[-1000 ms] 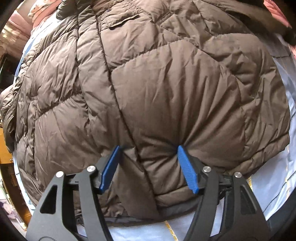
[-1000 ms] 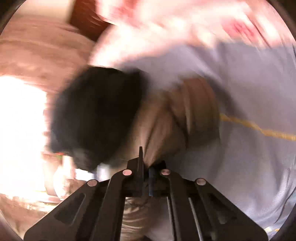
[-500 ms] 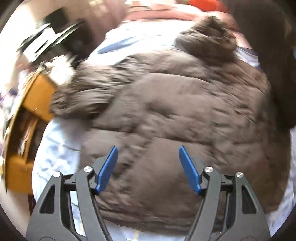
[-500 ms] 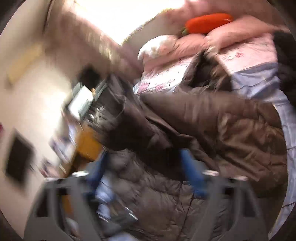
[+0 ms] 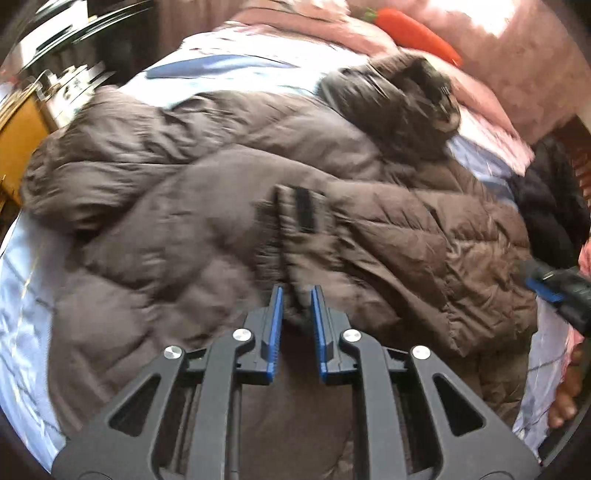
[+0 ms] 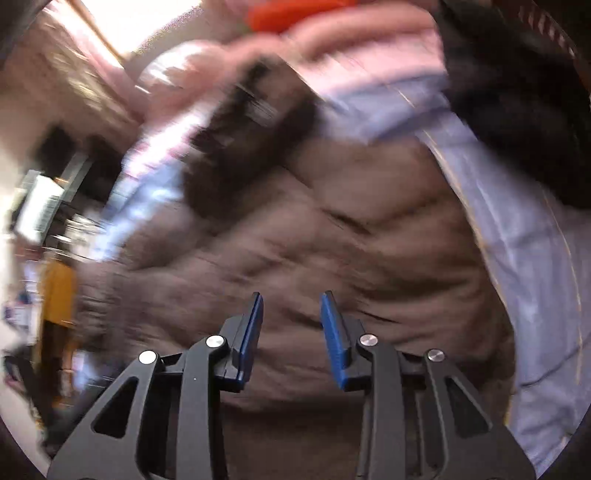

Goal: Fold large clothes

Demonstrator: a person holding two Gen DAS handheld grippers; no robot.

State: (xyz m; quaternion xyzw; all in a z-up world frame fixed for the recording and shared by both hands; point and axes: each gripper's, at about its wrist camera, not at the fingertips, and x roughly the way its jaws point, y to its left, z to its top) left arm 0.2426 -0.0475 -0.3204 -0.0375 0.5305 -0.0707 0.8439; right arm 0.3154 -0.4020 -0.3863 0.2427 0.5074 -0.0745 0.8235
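A large brown quilted puffer jacket lies spread on a bed with a pale blue sheet. Its dark furry hood points to the far end. A sleeve with a dark cuff strap lies folded across the body. My left gripper is nearly closed, its blue pads pinching a fold of the jacket. My right gripper hovers over the jacket, jaws partly open and empty; the view is blurred. The right gripper also shows at the right edge of the left wrist view.
An orange carrot-shaped plush and pink bedding lie at the bed's head. A dark garment lies at the right. Yellow wooden furniture stands left of the bed.
The left gripper closed from wide open onto a jacket fold. The right gripper let go of the sleeve, which now lies across the jacket, and its jaws opened. Both views swung fast.
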